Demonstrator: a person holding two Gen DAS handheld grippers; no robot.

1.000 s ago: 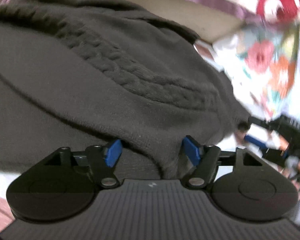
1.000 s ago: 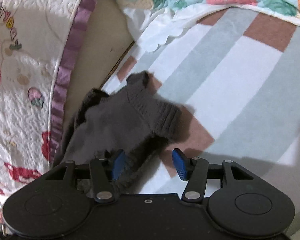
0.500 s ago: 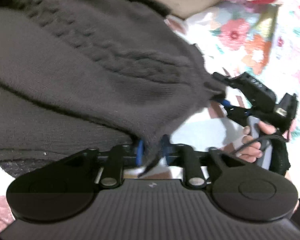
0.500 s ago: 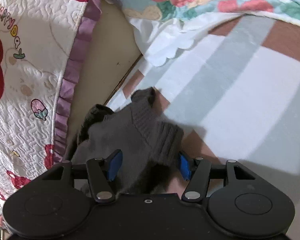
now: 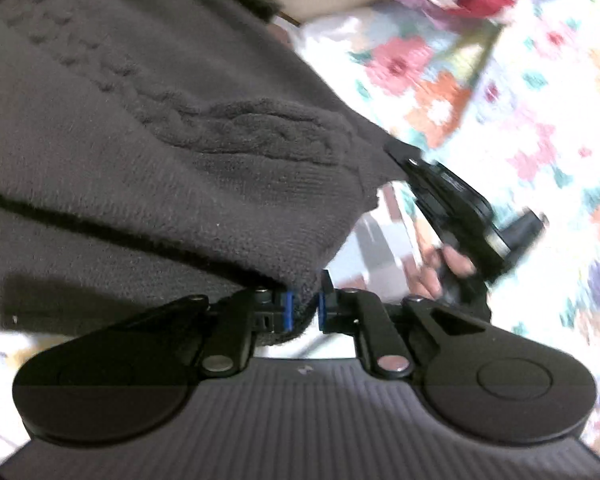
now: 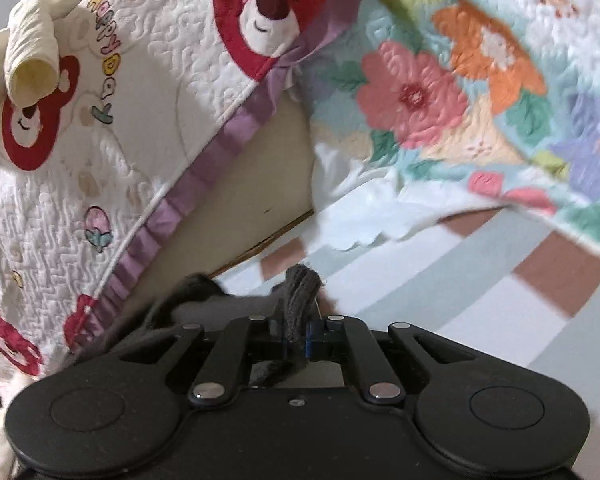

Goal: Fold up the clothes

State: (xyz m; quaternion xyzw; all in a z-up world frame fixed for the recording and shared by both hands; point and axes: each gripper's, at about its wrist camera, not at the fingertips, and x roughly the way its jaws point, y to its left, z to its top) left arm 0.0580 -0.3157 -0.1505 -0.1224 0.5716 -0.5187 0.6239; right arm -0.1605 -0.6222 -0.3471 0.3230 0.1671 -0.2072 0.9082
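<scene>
A dark grey cable-knit sweater (image 5: 148,152) fills most of the left wrist view. My left gripper (image 5: 303,312) is shut on its lower edge, the blue pads pinching the knit. Beyond it the other gripper (image 5: 452,196), held by a person's hand (image 5: 440,272), grips the sweater's far corner. In the right wrist view my right gripper (image 6: 297,338) is shut on a bunched ribbed edge of the same sweater (image 6: 300,288), lifted off the striped bed sheet (image 6: 480,300). Most of the garment is hidden below that gripper's body.
A white quilted cover with red bears and a purple ruffle (image 6: 112,132) hangs at the left over a beige headboard (image 6: 240,200). A floral quilt (image 6: 460,80) lies bunched at the back right, also seen as a blurred floral quilt (image 5: 520,100).
Both grippers went from open around the sweater's edge to shut on it. Both hands then rose and tilted up, lifting the knit off the sheet.
</scene>
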